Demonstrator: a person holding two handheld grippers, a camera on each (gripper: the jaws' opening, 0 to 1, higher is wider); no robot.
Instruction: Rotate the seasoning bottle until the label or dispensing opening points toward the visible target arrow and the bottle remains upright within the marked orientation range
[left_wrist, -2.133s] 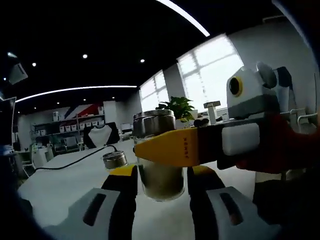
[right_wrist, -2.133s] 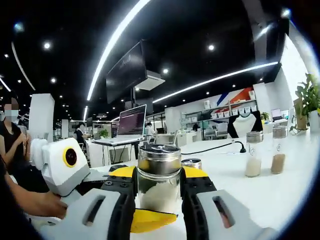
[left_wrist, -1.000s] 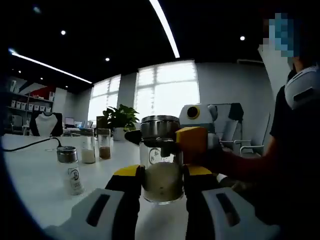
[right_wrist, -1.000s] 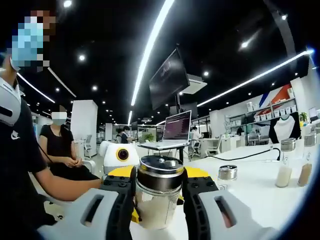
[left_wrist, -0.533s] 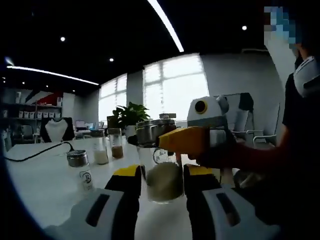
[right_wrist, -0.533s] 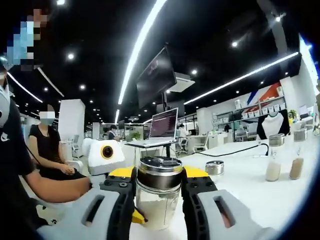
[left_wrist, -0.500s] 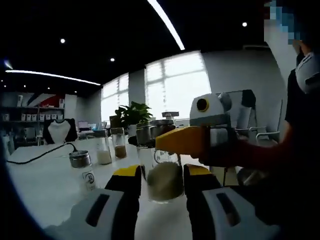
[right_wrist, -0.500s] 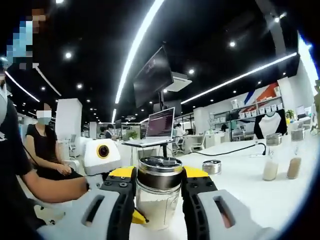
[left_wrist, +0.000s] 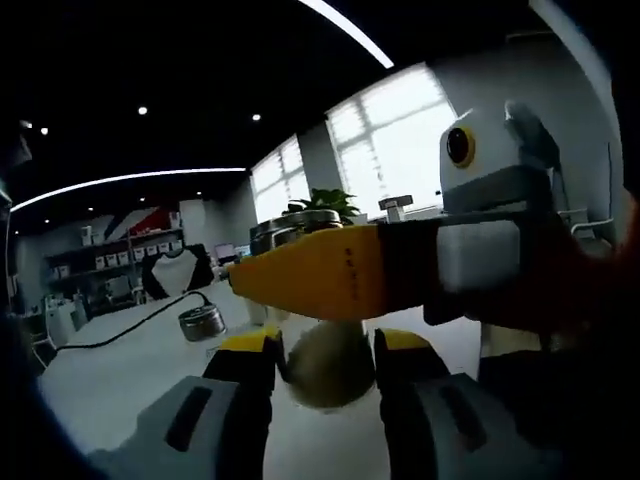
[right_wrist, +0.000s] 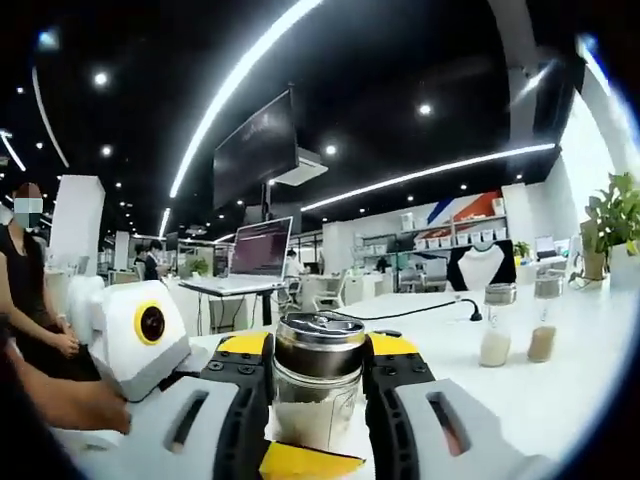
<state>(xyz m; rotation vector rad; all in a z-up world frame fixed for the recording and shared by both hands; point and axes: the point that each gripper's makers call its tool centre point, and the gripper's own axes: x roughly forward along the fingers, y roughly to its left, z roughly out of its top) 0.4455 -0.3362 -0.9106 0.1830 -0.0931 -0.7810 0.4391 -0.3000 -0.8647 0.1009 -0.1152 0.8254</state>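
- The seasoning bottle (right_wrist: 318, 385) sits at the bottom centre of the right gripper view, upright, with its steel shaker cap between the yellow-padded jaws of the right gripper (right_wrist: 318, 400). The jaws are narrow and clamp the glass on both sides.
- In the left gripper view the bottle (left_wrist: 325, 365) is low at centre, blurred, between the jaws of the left gripper (left_wrist: 325, 375). These also look closed against its lower body.
- The right gripper's yellow finger (left_wrist: 320, 280) crosses the middle of that view and hides the cap.
- No target arrow or label is readable from either view, so I cannot judge how far the turn has come.
- To do the turn well, I judge one gripper should steady the base while the other twists about the upright axis. Equal grip on both sides should keep the bottle from leaning.
- The surface is a white table (right_wrist: 560, 400), with a small steel-capped shaker (left_wrist: 201, 323) at left of centre in the left gripper view.
- Two tall spice bottles (right_wrist: 497, 325) stand at right in the right gripper view.
- The room is an open office: a laptop (right_wrist: 255, 255) at mid-left, a hanging monitor (right_wrist: 255, 150) above it, and a potted plant (right_wrist: 612, 215) at the right edge.
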